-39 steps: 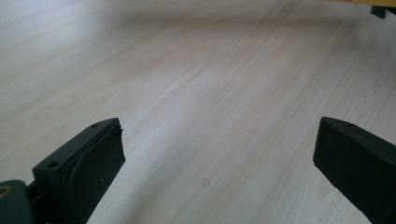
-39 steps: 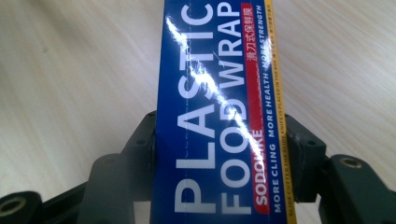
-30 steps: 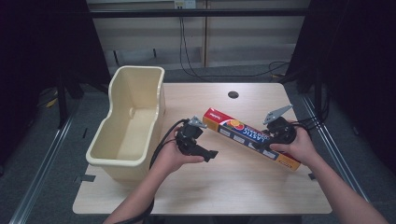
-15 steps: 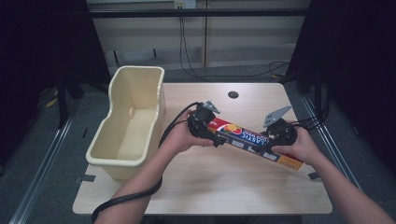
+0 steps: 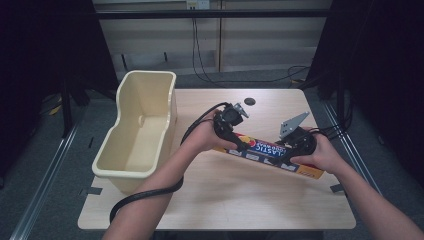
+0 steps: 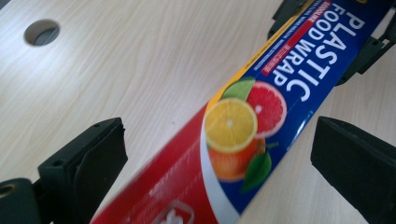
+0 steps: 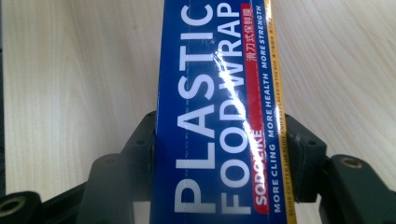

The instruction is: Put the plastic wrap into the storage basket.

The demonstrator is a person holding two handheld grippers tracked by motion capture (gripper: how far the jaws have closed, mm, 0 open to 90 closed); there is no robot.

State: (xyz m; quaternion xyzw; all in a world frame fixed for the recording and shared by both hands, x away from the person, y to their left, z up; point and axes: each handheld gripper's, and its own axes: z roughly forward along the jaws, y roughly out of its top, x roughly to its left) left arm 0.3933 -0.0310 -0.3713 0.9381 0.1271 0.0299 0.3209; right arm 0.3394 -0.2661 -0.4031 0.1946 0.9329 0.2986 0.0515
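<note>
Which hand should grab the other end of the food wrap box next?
Left. The left gripper is open with its jaws on either side of the plastic wrap box, ready to close. The right gripper is shut on it.

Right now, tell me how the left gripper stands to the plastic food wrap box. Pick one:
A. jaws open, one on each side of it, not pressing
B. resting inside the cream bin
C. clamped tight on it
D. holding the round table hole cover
A: in the left gripper view the left gripper has its black jaws spread wide, with the plastic food wrap box running between them and a gap on each side.
</note>
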